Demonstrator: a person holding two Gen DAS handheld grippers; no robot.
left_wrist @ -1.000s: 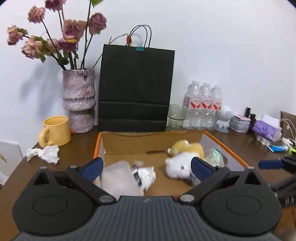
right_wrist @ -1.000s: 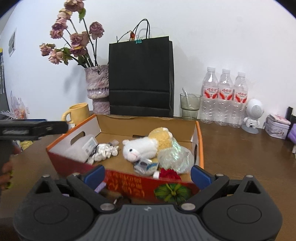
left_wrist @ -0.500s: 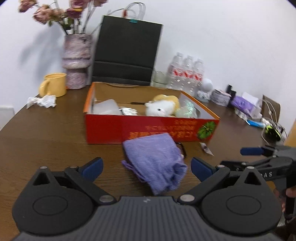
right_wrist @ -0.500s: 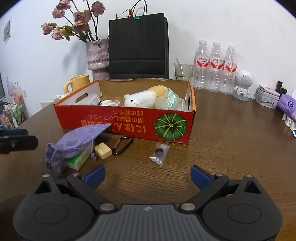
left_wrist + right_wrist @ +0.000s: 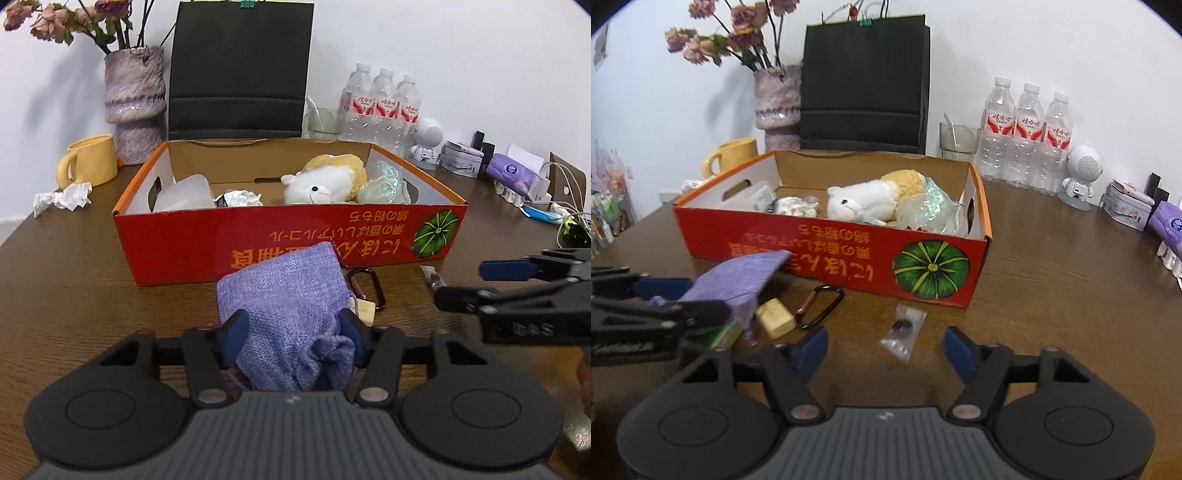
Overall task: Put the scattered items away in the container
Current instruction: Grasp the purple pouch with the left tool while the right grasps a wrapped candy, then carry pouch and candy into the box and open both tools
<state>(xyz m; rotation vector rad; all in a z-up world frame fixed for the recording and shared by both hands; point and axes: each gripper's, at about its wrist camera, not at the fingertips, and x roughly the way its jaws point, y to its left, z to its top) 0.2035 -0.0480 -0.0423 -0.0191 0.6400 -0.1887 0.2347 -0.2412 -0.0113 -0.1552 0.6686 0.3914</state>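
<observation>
Left wrist view showed our left claw [image 5: 291, 332], wide open a second before, closing around the purple pouch [image 5: 284, 295] at six o'clock of the red box [image 5: 258, 236]; our right claw [image 5: 886, 347] was narrowing, empty, toward the small packet [image 5: 903, 330], so both pickups had begun.

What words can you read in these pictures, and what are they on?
"DAS", faint: on the right gripper, whose jaws are closing with a small packet between them.
Red box: upside-down Japanese lettering, which I cannot read.
Water bottle labels: too small.
Purple pack logo: blurred.
</observation>
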